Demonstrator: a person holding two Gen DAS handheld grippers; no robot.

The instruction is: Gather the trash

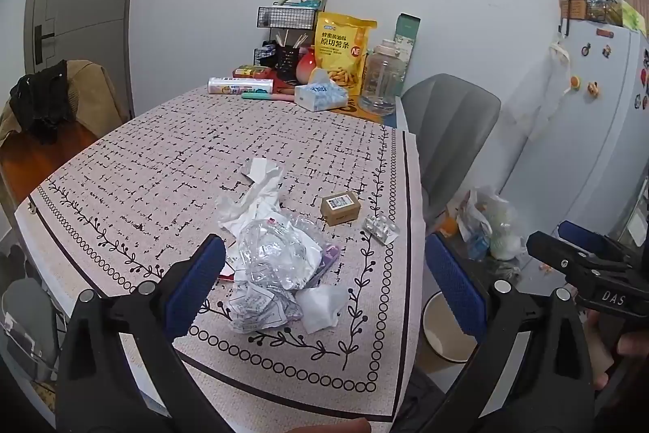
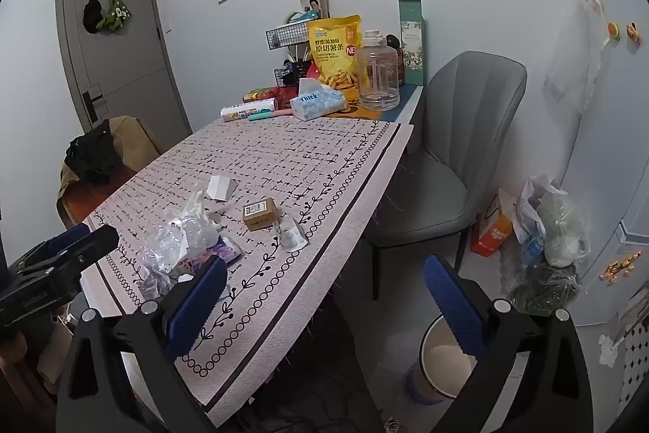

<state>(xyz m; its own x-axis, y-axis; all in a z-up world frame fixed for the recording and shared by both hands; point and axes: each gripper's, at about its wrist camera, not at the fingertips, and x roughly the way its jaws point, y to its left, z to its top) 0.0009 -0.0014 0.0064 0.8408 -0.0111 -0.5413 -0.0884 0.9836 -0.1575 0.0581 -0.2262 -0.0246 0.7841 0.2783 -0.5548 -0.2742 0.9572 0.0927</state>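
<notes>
A pile of trash (image 1: 271,254) lies on the patterned tablecloth (image 1: 162,165) near its front edge: crumpled clear plastic, white tissues and printed paper. A small brown box (image 1: 340,206) and an empty pill blister (image 1: 380,229) lie to its right. The pile (image 2: 182,242), box (image 2: 261,214) and blister (image 2: 290,233) also show in the right wrist view. My left gripper (image 1: 324,285) is open and empty, just above the pile. My right gripper (image 2: 324,307) is open and empty, off the table's right edge above a round trash bin (image 2: 442,364).
The bin (image 1: 446,331) stands on the floor by the table's front right corner. A grey chair (image 2: 442,165) and full plastic bags (image 2: 547,230) are to the right. Snack bag (image 1: 342,51), tissue box (image 1: 320,94) and water jug (image 1: 383,76) crowd the table's far end.
</notes>
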